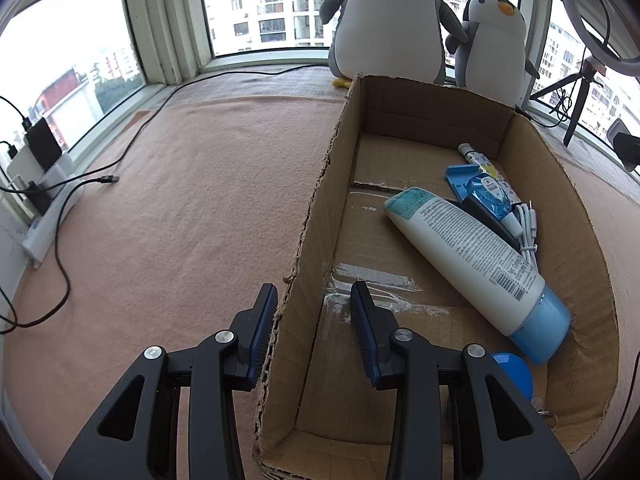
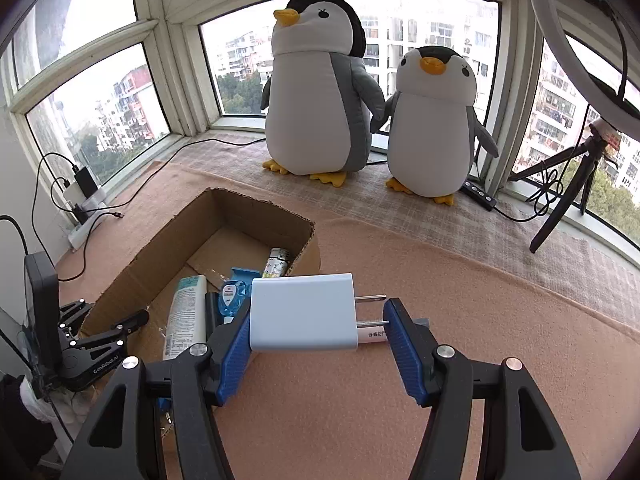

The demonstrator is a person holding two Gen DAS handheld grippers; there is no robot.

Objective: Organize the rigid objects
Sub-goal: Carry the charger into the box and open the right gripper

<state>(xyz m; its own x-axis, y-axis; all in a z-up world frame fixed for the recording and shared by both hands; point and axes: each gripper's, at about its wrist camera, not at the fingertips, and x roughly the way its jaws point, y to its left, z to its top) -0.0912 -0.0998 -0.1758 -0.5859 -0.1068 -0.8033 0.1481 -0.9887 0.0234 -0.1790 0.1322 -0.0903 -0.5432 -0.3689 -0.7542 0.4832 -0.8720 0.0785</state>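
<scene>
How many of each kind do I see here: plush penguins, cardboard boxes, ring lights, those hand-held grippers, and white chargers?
Plush penguins: 2
Cardboard box: 1
Ring light: 1
Grippers: 2, the left gripper and the right gripper
White charger: 1, clamped in the right gripper
Total: 7

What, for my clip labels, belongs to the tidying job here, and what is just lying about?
Job: cardboard box, lotion tube, white charger gripped by right tongs, left tongs astride box wall.
Lying about: two penguin plushes, tripod, power strip, black cable.
</scene>
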